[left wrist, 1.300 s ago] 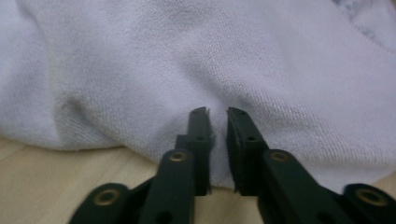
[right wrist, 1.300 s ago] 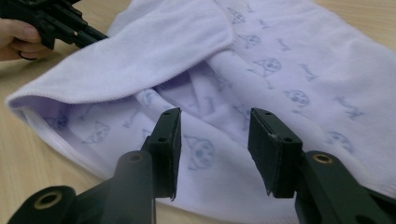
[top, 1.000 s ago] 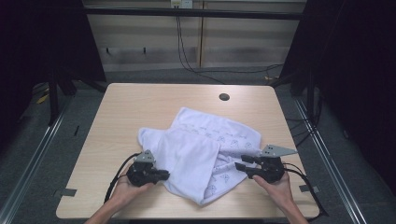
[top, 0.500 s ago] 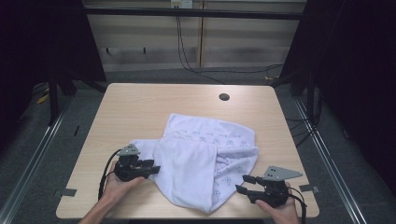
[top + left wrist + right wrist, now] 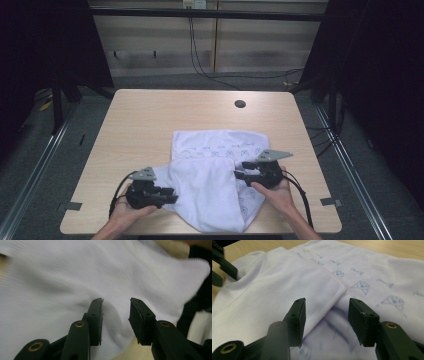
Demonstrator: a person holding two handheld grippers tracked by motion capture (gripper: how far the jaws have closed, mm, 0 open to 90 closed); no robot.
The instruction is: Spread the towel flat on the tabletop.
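A white garment (image 5: 215,175) with small blue animal prints lies folded on the near half of the wooden table (image 5: 150,120). My left gripper (image 5: 172,194) sits at its near left edge. Its jaws (image 5: 115,302) stand open and have just been closing a little, with plain white cloth (image 5: 62,277) under and ahead of them, not pinched. My right gripper (image 5: 240,171) is at the fold's right edge. Its jaws (image 5: 327,305) are open and have just been opening. The pink-stitched corner of the folded flap (image 5: 337,290) lies between them, untouched by the pads.
A round dark hole (image 5: 240,104) sits in the table near its far edge. The garment's lower end reaches the table's near edge (image 5: 220,230). The left gripper's black jaws (image 5: 223,266) show beyond the cloth in the right gripper view. Cables trail across the floor behind the table.
The right gripper moved from the table's near right edge up and left to the fold. The left gripper let go of the cloth and shifted slightly. The garment now lies flatter, with a squarer far part.
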